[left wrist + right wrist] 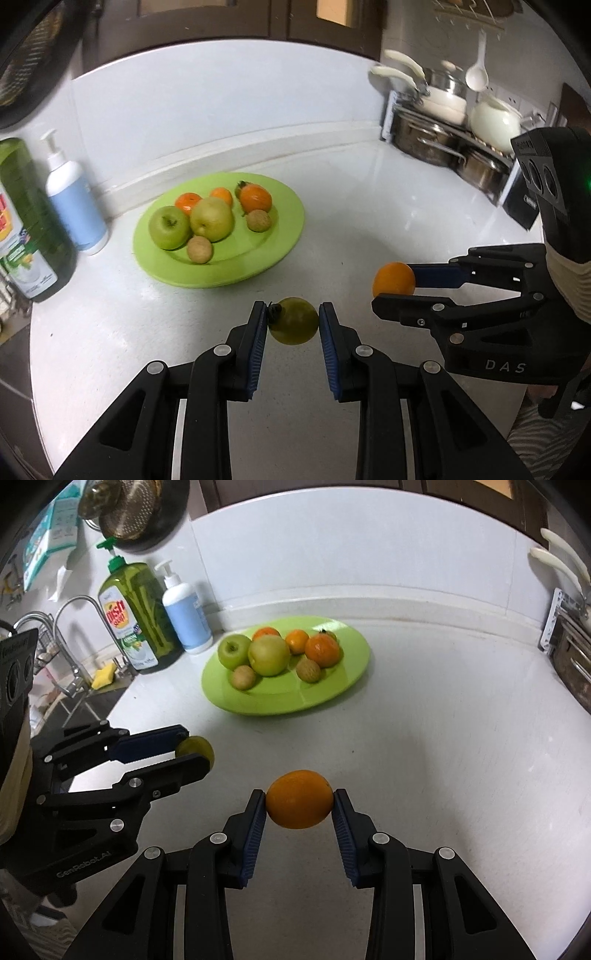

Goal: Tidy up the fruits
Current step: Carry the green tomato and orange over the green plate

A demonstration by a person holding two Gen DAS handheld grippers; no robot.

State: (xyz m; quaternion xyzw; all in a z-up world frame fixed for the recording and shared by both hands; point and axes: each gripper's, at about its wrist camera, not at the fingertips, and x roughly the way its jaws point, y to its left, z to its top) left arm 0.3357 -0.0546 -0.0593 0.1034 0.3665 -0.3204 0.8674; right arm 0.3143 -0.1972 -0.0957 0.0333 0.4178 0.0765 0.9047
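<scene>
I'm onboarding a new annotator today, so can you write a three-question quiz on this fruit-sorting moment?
1. True or false: the left gripper is shut on a small green fruit.
2. What does the right gripper hold? A) a walnut B) an orange C) a green apple
3. How many pieces of fruit lie on the green plate?

Key:
1. True; its pads press on both sides of the fruit.
2. B
3. Seven: two apples, three orange fruits and two brownish round ones.
</scene>
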